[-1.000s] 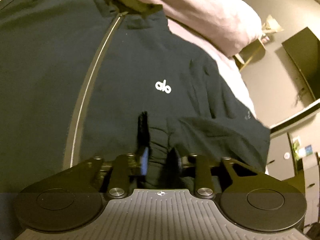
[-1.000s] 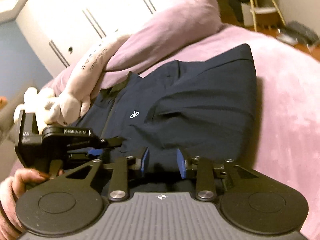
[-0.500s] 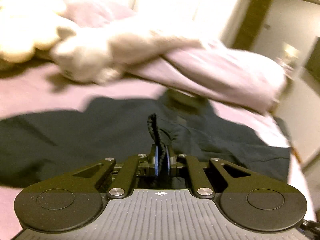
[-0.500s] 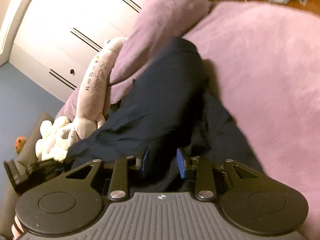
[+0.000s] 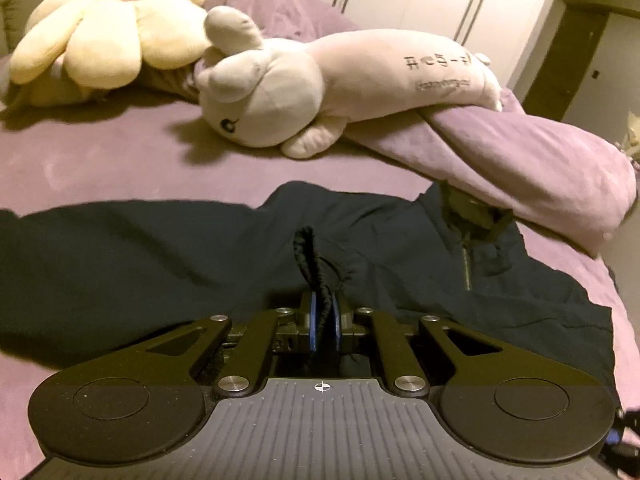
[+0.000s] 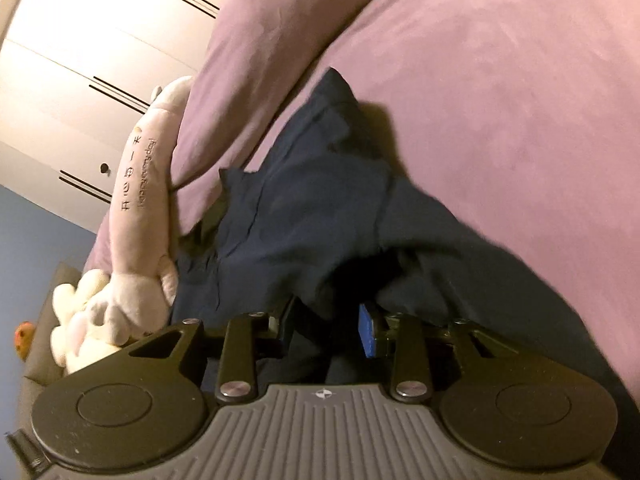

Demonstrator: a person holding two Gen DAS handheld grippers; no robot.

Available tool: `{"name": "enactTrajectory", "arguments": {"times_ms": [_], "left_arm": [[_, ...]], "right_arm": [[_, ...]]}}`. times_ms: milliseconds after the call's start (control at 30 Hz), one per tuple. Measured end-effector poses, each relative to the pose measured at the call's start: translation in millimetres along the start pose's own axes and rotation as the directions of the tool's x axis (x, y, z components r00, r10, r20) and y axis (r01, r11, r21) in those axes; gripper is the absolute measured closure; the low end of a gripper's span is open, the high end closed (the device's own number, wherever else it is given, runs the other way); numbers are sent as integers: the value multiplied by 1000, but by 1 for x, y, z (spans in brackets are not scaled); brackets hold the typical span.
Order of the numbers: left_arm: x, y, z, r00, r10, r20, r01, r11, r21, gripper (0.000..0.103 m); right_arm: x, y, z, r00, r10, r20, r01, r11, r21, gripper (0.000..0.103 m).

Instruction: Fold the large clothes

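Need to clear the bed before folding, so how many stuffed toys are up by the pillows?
2: a yellow flower plush at the far left, and a long pale animal plush lying beside it, partly across the purple pillow. Others may be hidden.

A bed (image 5: 120, 168) covered in purple bedding carries a dark jacket (image 5: 160, 256), a purple pillow (image 5: 520, 160), a pale long plush toy (image 5: 340, 80) and a yellow flower plush (image 5: 112, 32).

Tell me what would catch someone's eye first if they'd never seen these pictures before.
Probably the dark navy jacket spread across the purple bedspread, a bunched fold of it pinched in the shut left gripper. Just behind it lies a long pale plush toy with printed lettering, resting partly on a purple pillow, and a yellow flower plush at the far left.
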State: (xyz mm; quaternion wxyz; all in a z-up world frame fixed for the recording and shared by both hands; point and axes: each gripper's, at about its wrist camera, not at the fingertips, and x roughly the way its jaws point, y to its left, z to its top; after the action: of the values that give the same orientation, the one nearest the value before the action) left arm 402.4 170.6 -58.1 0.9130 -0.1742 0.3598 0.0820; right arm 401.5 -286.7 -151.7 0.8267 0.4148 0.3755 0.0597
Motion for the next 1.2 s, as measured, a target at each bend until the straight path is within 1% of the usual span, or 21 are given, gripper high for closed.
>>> {"name": "enactTrajectory", "arguments": {"times_ms": [33, 67, 100, 233, 333, 367, 433, 467, 533, 567, 600, 667, 733, 767, 800, 867, 933, 1000, 1100, 1133, 1200], "left_arm": [[1, -2, 1, 1000, -6, 4, 6, 1000, 6, 93], [2, -5, 3, 1000, -11, 9, 11, 1000, 11, 93], [4, -8, 5, 1000, -18, 14, 18, 1000, 17, 93], [12, -25, 8, 998, -46, 33, 44, 997, 66, 93], [28, -41, 4, 1000, -11, 25, 8, 992, 127, 93], [35, -44, 2, 1000, 7, 11, -9, 990, 139, 93], [43, -44, -2, 1000, 31, -1, -31, 988, 154, 92], [45, -42, -4, 999, 34, -2, -33, 987, 158, 92], [48, -36, -8, 1000, 23, -7, -22, 987, 157, 89], [50, -33, -9, 1000, 22, -11, -20, 987, 157, 87], [52, -31, -12, 1000, 23, -18, -20, 988, 156, 80], [58, -28, -16, 999, 15, -38, -10, 990, 140, 73], [62, -28, -18, 999, 20, -43, -14, 990, 142, 73], [63, -29, -17, 999, 26, -40, -19, 988, 153, 81], [63, -29, -15, 999, 35, -33, -29, 986, 166, 86], [63, -29, -9, 999, 33, -21, -30, 987, 160, 91], [60, -31, -3, 999, 44, 23, -47, 986, 159, 92], [59, -37, 1, 997, 62, 55, -71, 982, 176, 91], [64, -41, -3, 996, 93, 18, -94, 973, 211, 90], [64, -40, -6, 995, 94, 16, -95, 969, 229, 89], [60, -38, -11, 996, 83, 23, -86, 960, 265, 87]], "right_arm": [[4, 4, 3, 1000, -24, 4, 24, 999, -26, 80], [8, 8, 5, 999, -47, 13, 48, 997, -55, 88], [9, 11, 7, 997, -67, 30, 69, 994, -82, 91], [1, 11, 15, 981, -136, 137, 155, 978, -139, 93], [4, 3, 15, 978, -159, 135, 179, 972, -153, 93], [3, 3, 13, 979, -159, 131, 181, 966, -183, 93], [-4, 6, 12, 982, -143, 123, 169, 957, -234, 89], [-8, 5, 13, 985, -123, 118, 149, 960, -237, 85], [-14, -1, 16, 990, -93, 108, 114, 972, -207, 83], [-14, -4, 18, 992, -82, 101, 99, 978, -181, 83], [-13, -7, 19, 993, -76, 94, 90, 983, -161, 83], [-5, -4, 18, 993, -79, 90, 93, 983, -158, 83], [4, 7, 15, 990, -107, 97, 126, 967, -222, 87], [7, 12, 12, 987, -125, 101, 147, 955, -257, 90], [8, 15, 12, 986, -133, 99, 156, 945, -287, 93], [11, 21, 12, 985, -137, 102, 163, 934, -318, 94], [12, 22, 13, 986, -126, 105, 153, 938, -311, 93], [14, 22, 11, 985, -140, 100, 165, 933, -321, 90], [1, 26, 8, 987, -140, 74, 157, 923, -350, 87], [-9, 29, 7, 986, -147, 78, 165, 918, -360, 87], [-27, 37, 4, 987, -117, 113, 152, 909, -387, 86]]}}
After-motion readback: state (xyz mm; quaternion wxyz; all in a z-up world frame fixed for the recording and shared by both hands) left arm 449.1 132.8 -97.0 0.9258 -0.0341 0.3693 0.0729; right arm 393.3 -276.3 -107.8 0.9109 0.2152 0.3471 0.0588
